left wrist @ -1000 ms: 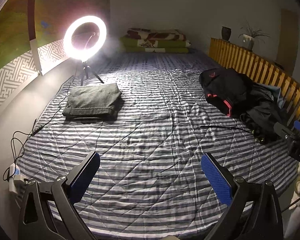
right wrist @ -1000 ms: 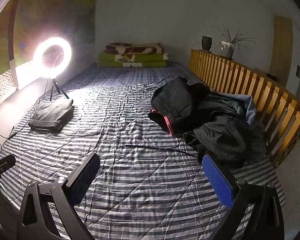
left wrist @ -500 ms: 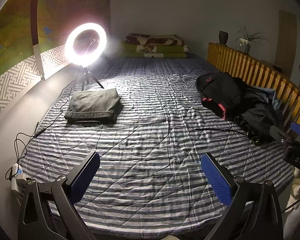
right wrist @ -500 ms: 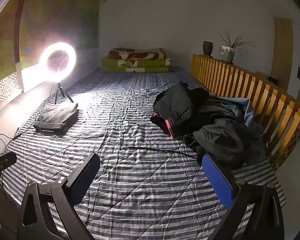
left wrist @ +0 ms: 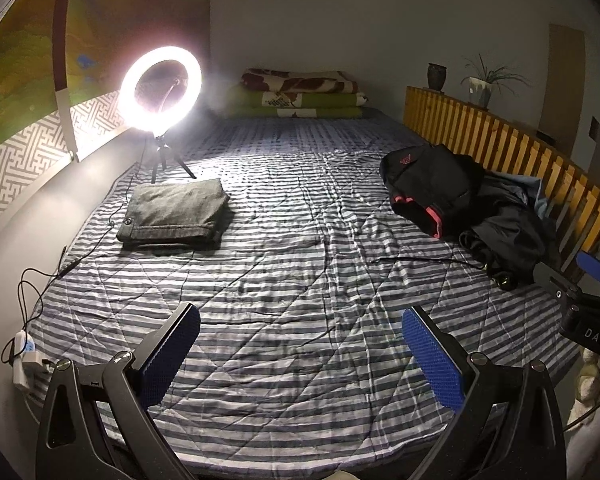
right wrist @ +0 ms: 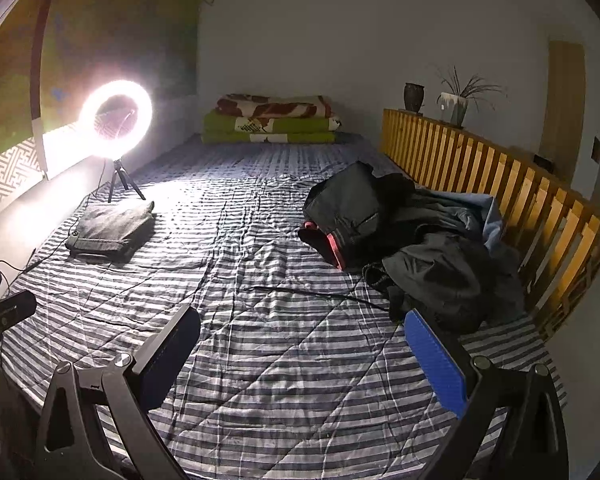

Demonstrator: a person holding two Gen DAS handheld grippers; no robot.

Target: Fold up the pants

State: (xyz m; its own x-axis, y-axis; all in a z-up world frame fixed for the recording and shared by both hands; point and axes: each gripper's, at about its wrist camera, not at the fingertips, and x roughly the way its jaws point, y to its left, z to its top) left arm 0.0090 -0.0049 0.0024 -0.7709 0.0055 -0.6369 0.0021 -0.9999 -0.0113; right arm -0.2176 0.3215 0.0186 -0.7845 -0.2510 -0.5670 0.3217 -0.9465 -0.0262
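At the far left, a lit ring light (left wrist: 161, 87) stands on a small tripod at the edge of the striped bed (left wrist: 300, 280). Just before it lie folded grey pants (left wrist: 176, 212), a neat flat rectangle, waistband toward the camera. The left gripper (left wrist: 300, 354) hovers over bare bedding, jaws spread wide and holding nothing. The right gripper (right wrist: 302, 354) is likewise wide apart and empty. To the right, a heap of dark clothes (right wrist: 412, 248) with a red-trimmed garment sits beside the wooden slatted rail (right wrist: 500, 184), a black cord (right wrist: 316, 294) trailing from it.
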